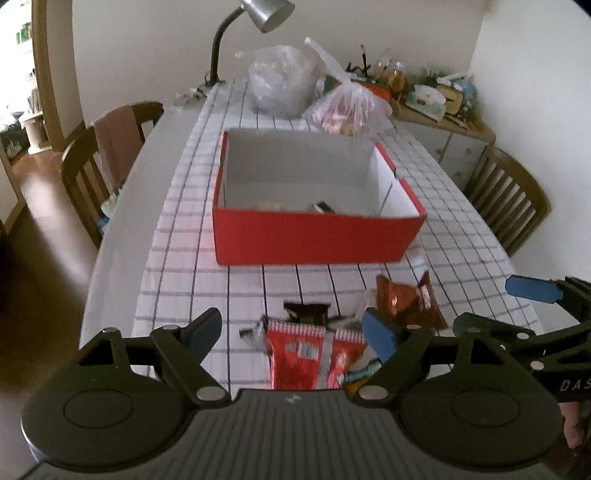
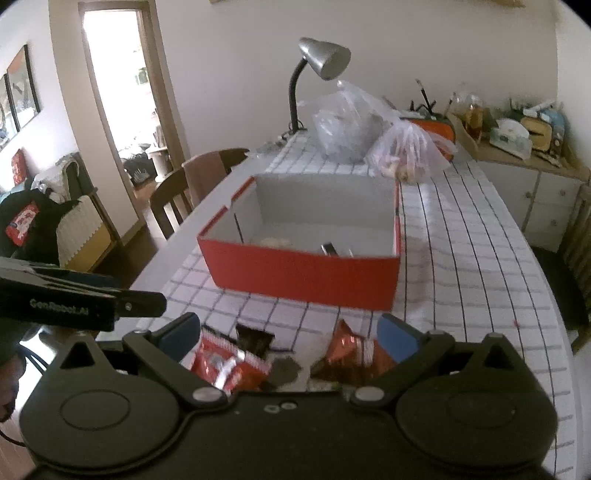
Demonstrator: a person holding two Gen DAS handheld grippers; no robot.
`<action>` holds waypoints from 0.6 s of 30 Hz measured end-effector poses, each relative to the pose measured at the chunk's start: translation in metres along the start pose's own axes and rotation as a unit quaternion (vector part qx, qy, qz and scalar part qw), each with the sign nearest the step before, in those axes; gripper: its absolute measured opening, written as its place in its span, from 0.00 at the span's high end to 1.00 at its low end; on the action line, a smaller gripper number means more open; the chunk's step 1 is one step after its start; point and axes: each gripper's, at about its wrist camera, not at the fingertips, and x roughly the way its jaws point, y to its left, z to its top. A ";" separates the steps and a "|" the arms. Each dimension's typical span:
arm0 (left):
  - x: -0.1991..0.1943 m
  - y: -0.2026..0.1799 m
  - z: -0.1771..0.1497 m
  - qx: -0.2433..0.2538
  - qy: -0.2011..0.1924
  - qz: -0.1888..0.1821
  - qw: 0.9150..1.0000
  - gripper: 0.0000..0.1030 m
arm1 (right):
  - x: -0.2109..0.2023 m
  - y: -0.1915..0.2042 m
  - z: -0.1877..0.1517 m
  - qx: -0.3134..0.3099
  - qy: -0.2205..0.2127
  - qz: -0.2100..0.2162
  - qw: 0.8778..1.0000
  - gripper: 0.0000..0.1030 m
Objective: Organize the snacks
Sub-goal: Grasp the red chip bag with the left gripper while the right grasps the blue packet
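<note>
A red box [image 1: 314, 236] with a white inside stands open on the checked tablecloth, with a few small snacks on its floor [image 1: 321, 206]. In front of it lies a pile of snack packets: a red packet [image 1: 310, 354], a black packet [image 1: 306, 310] and an orange-brown foil packet [image 1: 406, 299]. My left gripper [image 1: 291, 328] is open just above the red packet. My right gripper [image 2: 291, 332] is open above the pile, the red packet [image 2: 225, 365] and the foil packet [image 2: 351, 354] between its fingers. The box also shows in the right wrist view [image 2: 303, 277].
Two clear plastic bags [image 1: 280, 81] [image 1: 347, 110] and a desk lamp [image 1: 258, 18] stand beyond the box. Wooden chairs stand at the left [image 1: 96, 173] and right [image 1: 509, 195]. A cluttered sideboard [image 1: 436, 103] stands at the back right.
</note>
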 end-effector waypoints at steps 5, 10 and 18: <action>0.013 0.000 -0.017 -0.011 0.025 -0.010 1.000 0.09 | 0.011 -0.005 -0.028 0.007 0.029 -0.010 1.000 0.01; 0.035 -0.005 -0.039 0.007 0.058 -0.001 0.998 0.09 | 0.029 -0.006 -0.057 -0.005 0.071 -0.019 0.997 0.02; 0.072 -0.012 -0.058 0.035 0.101 0.015 0.994 0.09 | 0.055 -0.011 -0.087 -0.025 0.108 -0.035 0.993 0.03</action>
